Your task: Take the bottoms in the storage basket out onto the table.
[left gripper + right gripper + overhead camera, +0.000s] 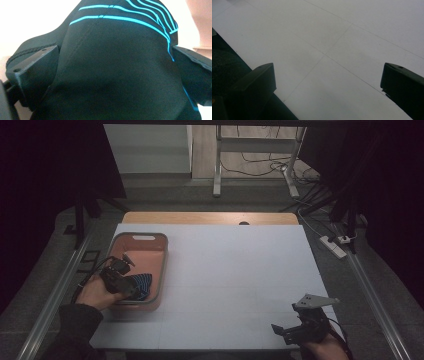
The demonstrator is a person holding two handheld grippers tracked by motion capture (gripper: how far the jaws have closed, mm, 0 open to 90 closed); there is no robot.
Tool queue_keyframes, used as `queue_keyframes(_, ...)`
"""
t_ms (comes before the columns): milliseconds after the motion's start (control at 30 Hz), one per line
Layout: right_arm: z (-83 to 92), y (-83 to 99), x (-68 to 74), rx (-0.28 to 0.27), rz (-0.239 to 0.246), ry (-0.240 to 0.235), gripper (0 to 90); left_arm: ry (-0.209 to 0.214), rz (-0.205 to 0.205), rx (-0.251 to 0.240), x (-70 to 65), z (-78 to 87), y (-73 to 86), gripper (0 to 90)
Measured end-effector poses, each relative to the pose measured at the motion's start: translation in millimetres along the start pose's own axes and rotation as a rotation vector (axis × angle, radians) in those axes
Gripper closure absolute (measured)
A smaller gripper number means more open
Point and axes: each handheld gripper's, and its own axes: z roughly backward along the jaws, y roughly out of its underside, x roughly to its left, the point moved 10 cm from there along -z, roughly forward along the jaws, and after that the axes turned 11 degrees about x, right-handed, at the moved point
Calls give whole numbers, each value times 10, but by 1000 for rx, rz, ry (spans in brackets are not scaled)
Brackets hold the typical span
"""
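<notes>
A person's left tool point(131, 289) grips a black garment with turquoise stripes point(141, 284) inside a salmon-pink plastic basket point(150, 238) at the left side of the white desk point(240, 270). In the left gripper view the fabric point(117, 70) bulges between the two black jaws, which press into it from either side while spread fairly wide around the thick bundle; the turquoise stripes curve across the cloth at the far end of the jaws. The garment lies in the near part of the basket, against the near wall, with the basket's pale floor showing beyond the tool and the wall with the handle slot farthest from it. The basket's right wall stands just beside the tool, its left wall close on the other side, leaving little room sideways within the rim.

The right tool point(281, 330) hovers low over the near right corner of the desk, well apart from the basket. In the right gripper view its jaws stand spread wide with nothing between them, bare white desk surface point(332, 50) ahead, and the desk's near edge running just beside the left jaw. Open desk stretches ahead of this tool and across to the basket.
</notes>
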Motion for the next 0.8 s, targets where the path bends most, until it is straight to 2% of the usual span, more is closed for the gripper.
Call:
queue_keyframes(167,-3,3,3,4,5,2,0,9,13,24,-2,-20,6,47)
queue_keyframes(300,-4,4,7,5,6,2,0,19,28,45,17,-29,17,135)
queue_keyframes(333,-4,5,6,5,6,4,0,26,32,48,9,-27,24,189)
queue_keyframes(433,-3,6,9,6,9,4,0,36,44,45,1,-16,30,279)
queue_keyframes(567,-4,5,9,5,13,6,0,29,48,32,-9,8,37,384)
queue_keyframes(600,-3,5,8,4,16,8,0,17,61,11,-12,26,40,411)
queue_keyframes(633,-3,5,9,4,17,8,0,17,61,11,-12,26,40,427)
queue_keyframes(667,-3,5,9,4,18,8,0,13,79,-5,-14,37,44,440)
queue_keyframes(800,0,3,10,2,19,10,0,16,87,-26,-11,58,57,493)
